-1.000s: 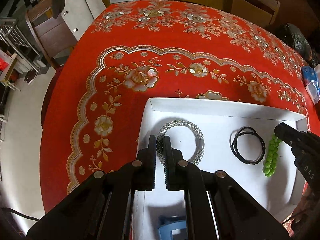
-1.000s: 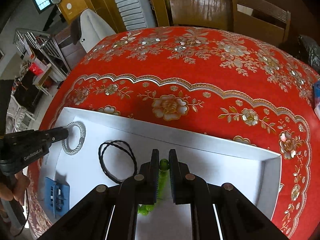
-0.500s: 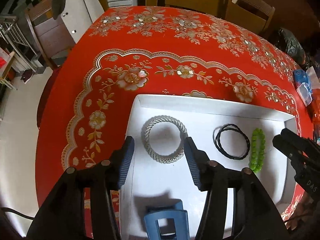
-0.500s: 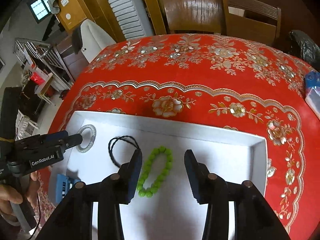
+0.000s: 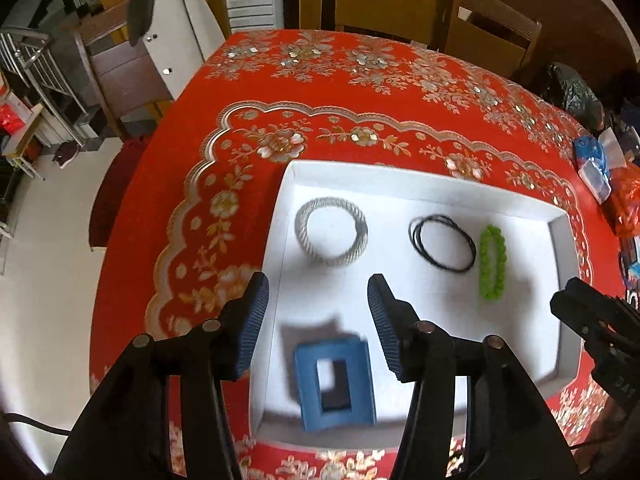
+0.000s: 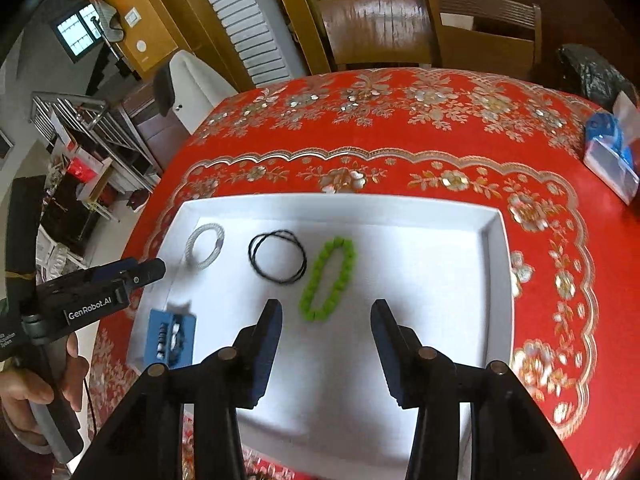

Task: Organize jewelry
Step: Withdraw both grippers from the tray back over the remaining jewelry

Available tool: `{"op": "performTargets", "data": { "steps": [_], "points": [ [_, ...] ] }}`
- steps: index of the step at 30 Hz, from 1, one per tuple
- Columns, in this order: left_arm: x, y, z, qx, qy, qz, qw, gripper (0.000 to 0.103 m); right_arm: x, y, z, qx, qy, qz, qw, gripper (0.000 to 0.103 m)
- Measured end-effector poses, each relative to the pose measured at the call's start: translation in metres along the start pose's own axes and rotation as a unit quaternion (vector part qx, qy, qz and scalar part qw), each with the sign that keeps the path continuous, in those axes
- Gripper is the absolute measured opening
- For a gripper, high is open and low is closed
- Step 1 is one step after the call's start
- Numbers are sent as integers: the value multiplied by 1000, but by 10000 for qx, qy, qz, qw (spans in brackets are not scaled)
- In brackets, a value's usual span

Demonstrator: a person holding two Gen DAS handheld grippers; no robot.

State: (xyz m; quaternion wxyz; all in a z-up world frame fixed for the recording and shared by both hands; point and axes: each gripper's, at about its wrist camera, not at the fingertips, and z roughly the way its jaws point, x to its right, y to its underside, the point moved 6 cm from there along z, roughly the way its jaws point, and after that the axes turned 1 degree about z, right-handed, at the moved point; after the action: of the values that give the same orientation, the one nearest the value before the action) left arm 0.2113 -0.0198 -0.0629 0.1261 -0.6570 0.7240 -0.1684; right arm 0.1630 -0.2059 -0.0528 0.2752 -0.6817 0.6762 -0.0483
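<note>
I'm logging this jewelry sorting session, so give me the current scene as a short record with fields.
tray: white tray on red floral tablecloth
row in tray, left to right: silver bracelet, black cord loop, green bead bracelet
near left corner: blue box
left tongs: open, empty
right tongs: open, empty
contact: neither touches any jewelry

Tablecloth (image 6: 400,128): red, with gold and silver flowers and a scalloped border, covering the whole table.
Chairs (image 6: 432,36): two wooden ones at the far edge of the table.
Blue and clear packet (image 6: 610,156): lies on the cloth at the right edge.
Black bag (image 6: 592,70): beside the far right chair (contents cannot be told).
Metal rack (image 6: 88,128): stands on the floor to the left.
White louvred panel (image 6: 244,20): behind the table.
</note>
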Motion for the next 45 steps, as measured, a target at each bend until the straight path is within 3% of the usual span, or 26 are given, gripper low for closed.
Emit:
{"op": "performTargets", "data": {
  "steps": [14,18,25,34,45],
  "points": [
    [9,82,-52,129,-133,-95,9998,51,-3,89,-58,-2,74,-138,9999,47],
    [13,107,-67,155,-138,-114,9997,51,-1,115,-75,8,100,-152,9998,59],
    [19,148,-89,172,-188,-158,9996,51,3,158,-95,-49,90,-229,9997,59],
    [2,194,-97,-64,33,-710,9974,51,13,212,-95,-319,92,-241,9992,59],
    [-27,228,-88,-389,-10,-1248,9914,51,15,220,-86,-339,-89,-144,9993,59]
  ]
}}
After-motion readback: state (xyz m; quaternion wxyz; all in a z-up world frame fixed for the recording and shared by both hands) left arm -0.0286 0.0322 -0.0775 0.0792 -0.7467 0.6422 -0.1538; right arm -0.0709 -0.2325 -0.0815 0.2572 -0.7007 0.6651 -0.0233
